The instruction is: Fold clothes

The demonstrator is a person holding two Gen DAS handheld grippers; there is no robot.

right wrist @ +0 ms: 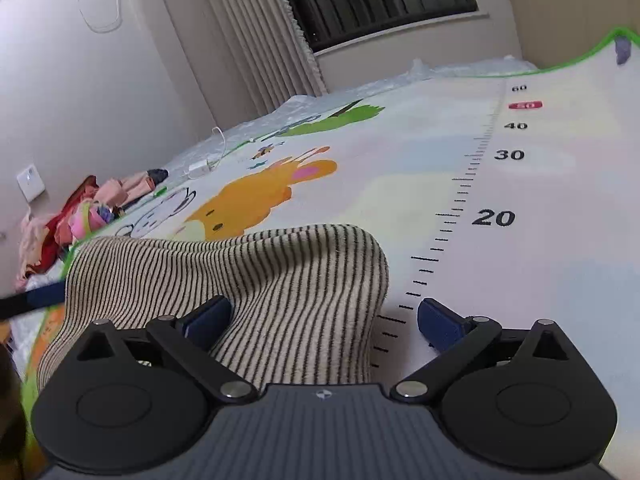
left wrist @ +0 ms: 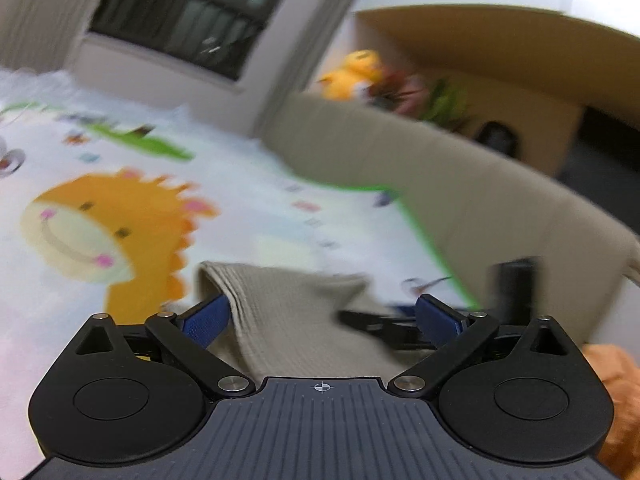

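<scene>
A beige garment with thin dark stripes [right wrist: 256,280] lies bunched on the cartoon play mat [right wrist: 400,168]. In the right wrist view my right gripper [right wrist: 324,316] is open, its blue pads [right wrist: 440,320] spread wide, with the cloth lying between them over the left pad. In the blurred left wrist view the same beige cloth [left wrist: 288,312] sits between the spread pads of my left gripper [left wrist: 320,312], which is open. The other gripper [left wrist: 400,320] shows dark just beyond the cloth.
A pile of pink and red clothes [right wrist: 80,212] lies off the mat's far left. A white cable and charger [right wrist: 204,164] rest on the mat. A beige padded wall [left wrist: 460,184] borders the mat, with plush toys [left wrist: 360,72] and a cardboard box [left wrist: 520,80] behind it.
</scene>
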